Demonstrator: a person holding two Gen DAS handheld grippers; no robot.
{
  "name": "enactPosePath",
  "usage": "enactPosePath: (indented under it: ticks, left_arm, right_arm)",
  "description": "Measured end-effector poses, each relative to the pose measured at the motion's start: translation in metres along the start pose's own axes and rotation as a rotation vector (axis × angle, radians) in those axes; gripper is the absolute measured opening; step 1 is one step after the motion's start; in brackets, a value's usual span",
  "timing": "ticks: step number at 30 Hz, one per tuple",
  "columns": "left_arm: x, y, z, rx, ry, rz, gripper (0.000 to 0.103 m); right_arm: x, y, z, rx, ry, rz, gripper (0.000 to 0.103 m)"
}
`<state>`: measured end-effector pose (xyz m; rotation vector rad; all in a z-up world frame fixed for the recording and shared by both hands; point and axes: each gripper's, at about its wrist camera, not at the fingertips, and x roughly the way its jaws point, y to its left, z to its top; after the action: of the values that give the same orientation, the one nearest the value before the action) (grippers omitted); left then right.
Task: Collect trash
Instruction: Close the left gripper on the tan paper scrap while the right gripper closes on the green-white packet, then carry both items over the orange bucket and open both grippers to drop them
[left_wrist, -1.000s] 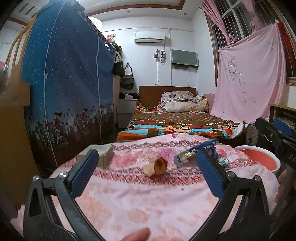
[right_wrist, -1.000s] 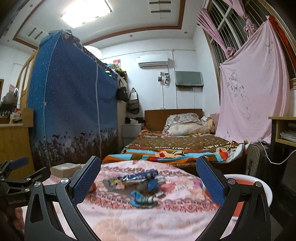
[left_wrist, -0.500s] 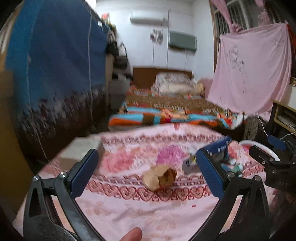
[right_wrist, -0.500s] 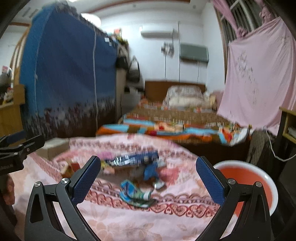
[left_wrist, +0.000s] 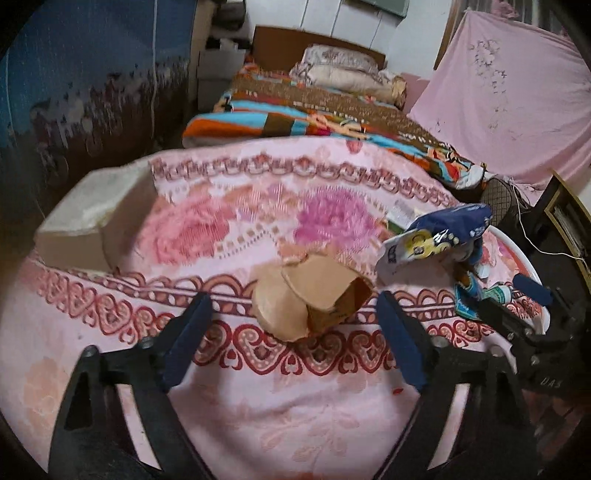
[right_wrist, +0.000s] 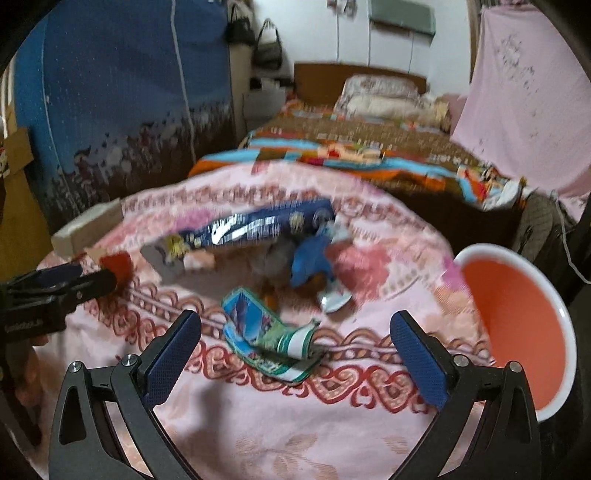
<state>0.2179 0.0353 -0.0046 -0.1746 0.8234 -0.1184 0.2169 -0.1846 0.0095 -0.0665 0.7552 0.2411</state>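
The left hand-held gripper (left_wrist: 291, 332) hangs low over the pink floral tablecloth (left_wrist: 229, 229), jaws spread wide and gripping nothing, with the crumpled brown paper carton (left_wrist: 314, 295) lying just ahead between its blue pads. Off to that carton's right sits a dark blue snack wrapper (left_wrist: 439, 236), puffed up on the cloth. A pale cardboard box (left_wrist: 92, 218) rests at the table's far left edge.

Over on the other side, the right hand-held gripper (right_wrist: 295, 347) is released too, fingers apart and nothing in them. Right between its tips lies a flattened teal-and-white packet (right_wrist: 269, 339). Beyond it, a blue crumpled wrapper (right_wrist: 314, 258) and the long dark blue wrapper (right_wrist: 258, 225) sprawl together, blurred. The white-rimmed orange basin (right_wrist: 517, 325) stands just off the table's right edge.
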Motion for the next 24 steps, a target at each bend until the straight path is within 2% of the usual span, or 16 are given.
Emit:
enactPosePath:
  ticks: [2,4,6,9,11,17,19,24]
  left_arm:
    - [0.003,0.002,-0.002,-0.012,0.021,-0.004,0.059]
    - [0.003,0.002,-0.001,-0.014,0.023,-0.015,0.056]
    - [0.002,0.0,-0.001,-0.007,0.02,-0.022,0.046]
    - [0.001,-0.003,-0.001,0.007,0.018,-0.022,0.043]
    - [0.001,-0.004,0.0,0.01,0.016,-0.029,0.041]
    - [-0.009,-0.007,-0.004,0.014,-0.027,-0.056,0.04]
    - [-0.017,-0.01,-0.005,0.025,-0.062,-0.066,0.04]
    - [-0.035,-0.025,-0.007,0.073,-0.156,-0.09,0.04]
  right_arm:
    - [0.003,0.002,-0.001,-0.007,0.014,0.007,0.093]
    - [0.006,0.004,-0.001,-0.018,0.037,0.015,0.085]
    - [0.01,0.006,-0.002,-0.027,0.057,0.014,0.079]
    - [0.009,0.008,-0.005,-0.045,0.059,0.012,0.068]
    - [0.006,0.009,-0.008,-0.057,0.055,0.015,0.057]
    - [0.0,0.005,-0.012,-0.033,0.022,0.052,0.044]
    - [-0.003,0.003,-0.012,-0.014,0.004,0.073,0.043]
    - [-0.028,-0.008,-0.012,0.041,-0.125,0.125,0.043]
